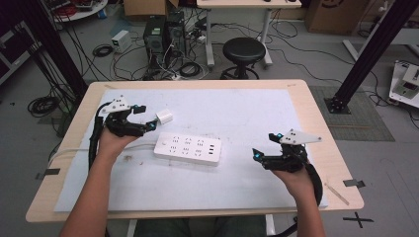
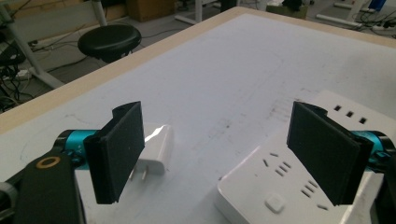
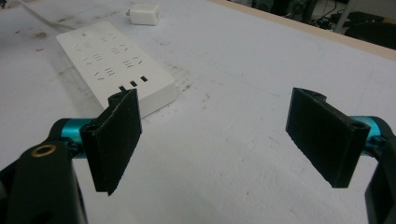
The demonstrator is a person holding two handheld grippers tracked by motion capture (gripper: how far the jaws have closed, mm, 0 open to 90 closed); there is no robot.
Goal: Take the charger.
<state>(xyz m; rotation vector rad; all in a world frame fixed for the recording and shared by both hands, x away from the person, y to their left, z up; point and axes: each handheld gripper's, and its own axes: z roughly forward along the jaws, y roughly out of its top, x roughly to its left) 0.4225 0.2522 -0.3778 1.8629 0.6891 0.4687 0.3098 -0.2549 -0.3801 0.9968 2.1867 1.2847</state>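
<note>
From the high view, a person is sitting at a pale wooden desk (image 1: 316, 123) covered by a scuffed white mat (image 1: 257, 118), holding a black two-jaw gripper in each hand. A flat, glossy white plastic power strip (image 1: 188, 149) is lying near the middle of the mat, its cable running off to the left. A small white cube-shaped plug adapter (image 1: 164, 117) is resting just beyond the strip's left end. The left gripper (image 1: 146, 117) is hovering right beside the adapter with its fingers spread apart and holding nothing. The right gripper (image 1: 264, 145) is hanging well to the right of the strip, over bare mat, also spread and empty. The right half of the mat is giving plenty of open room up to the desk's rounded edge.

In the left gripper view, the two flat, matte black rubbery fingers (image 2: 119, 151) are standing wide open. The adapter (image 2: 156, 149) is lying on its side just behind the left finger, its two metal prongs pointing toward the camera, and the power strip (image 2: 280, 186) is sitting under the right finger.

In the right gripper view, the fingers (image 3: 114, 140) are gaping wide over stained mat, touching nothing. The power strip (image 3: 116, 65) is lying beyond the left finger, with the adapter (image 3: 144, 14) farther off near the far edge.
</note>
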